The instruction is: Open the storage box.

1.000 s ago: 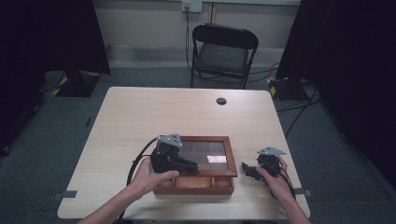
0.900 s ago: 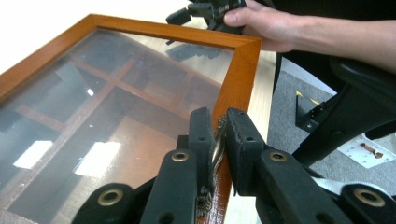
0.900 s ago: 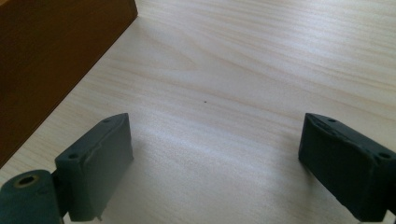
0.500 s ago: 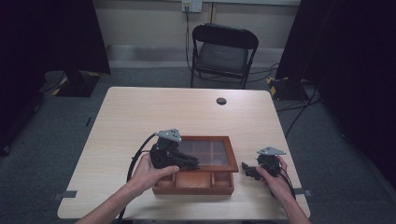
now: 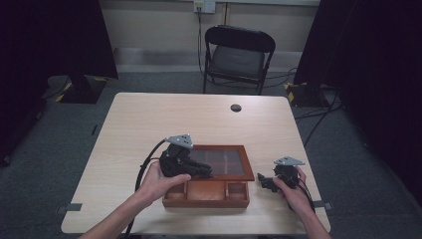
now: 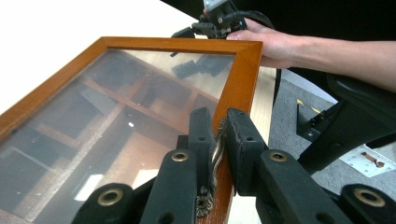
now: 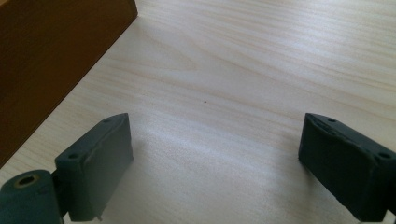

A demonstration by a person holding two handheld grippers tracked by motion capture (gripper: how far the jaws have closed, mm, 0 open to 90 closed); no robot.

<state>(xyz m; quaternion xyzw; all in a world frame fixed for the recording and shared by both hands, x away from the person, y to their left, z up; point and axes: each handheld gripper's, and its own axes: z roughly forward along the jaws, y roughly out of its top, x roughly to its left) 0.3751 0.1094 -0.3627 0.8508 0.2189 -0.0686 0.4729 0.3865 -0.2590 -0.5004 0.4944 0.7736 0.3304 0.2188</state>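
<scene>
One wooden box (image 5: 206,191) sits near the 6 o'clock edge of the table (image 5: 149,119), its glass-paned lid (image 5: 224,162) raised and tilted back toward 12 o'clock. In the high view, three compartments can be counted along the open front row of the box, with the rest hidden under the lid.

There are two grippers, one in each hand. The left gripper (image 6: 218,140) has its jaws pinched nearly together on one small metal clasp (image 6: 215,151) at the lid's front edge (the left gripper view shows the brass piece squeezed between the two black pads, with the wooden frame running off toward 1 o'clock). Through the pane, the dividers of the box show dimly.

The right gripper (image 5: 266,181) rests on the table at 3 o'clock from the box, just beside it and not touching. Its jaws stand wide apart with nothing between them, only bare tabletop.

One folding chair (image 5: 239,55) stands beyond the table at 12 o'clock. One small dark round thing (image 5: 236,107) lies near the far edge.
</scene>
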